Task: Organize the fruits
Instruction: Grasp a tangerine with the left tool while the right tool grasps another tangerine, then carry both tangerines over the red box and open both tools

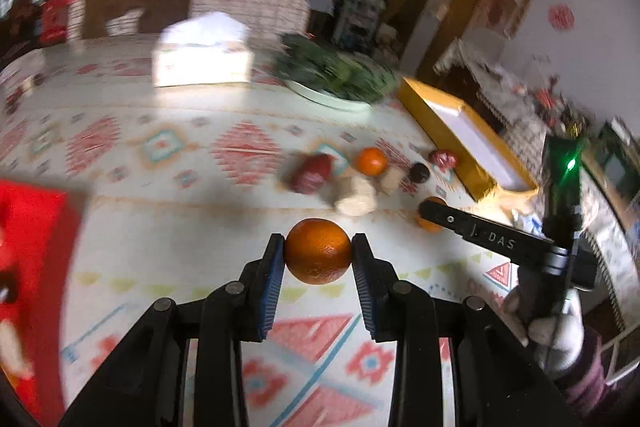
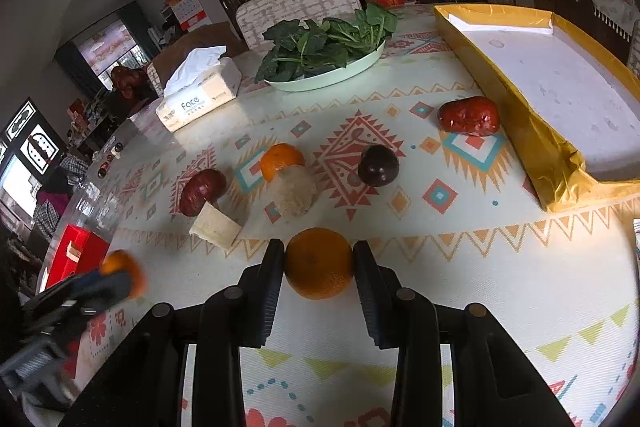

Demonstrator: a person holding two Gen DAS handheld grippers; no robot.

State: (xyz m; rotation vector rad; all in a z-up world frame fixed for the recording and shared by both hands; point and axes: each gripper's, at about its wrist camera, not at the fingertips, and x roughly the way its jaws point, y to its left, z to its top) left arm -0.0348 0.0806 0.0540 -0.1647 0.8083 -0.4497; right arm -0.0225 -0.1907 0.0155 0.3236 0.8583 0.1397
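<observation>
My left gripper [image 1: 318, 245] is shut on an orange [image 1: 318, 259], held just above the patterned tablecloth. My right gripper [image 2: 319, 253] is shut on a second orange [image 2: 319, 267] near the table's front. In the left wrist view the right gripper [image 1: 434, 215] shows at the right, its orange [image 1: 428, 225] half hidden behind a finger. In the right wrist view the left gripper [image 2: 116, 281] is a blur at the lower left. Loose on the cloth lie a small orange [image 2: 282, 159], a dark red fruit [image 2: 202, 193], a dark plum [image 2: 378, 165] and a red wrinkled fruit [image 2: 468, 117].
A gold tray [image 2: 536, 131] with a white floor stands at the right. A plate of leafy greens [image 2: 332, 77] and a tissue box [image 2: 200, 99] sit at the back. A beige lump [image 2: 292, 193] and a pale block [image 2: 216, 227] lie among the fruit. A red box [image 2: 76, 251] is at the left edge.
</observation>
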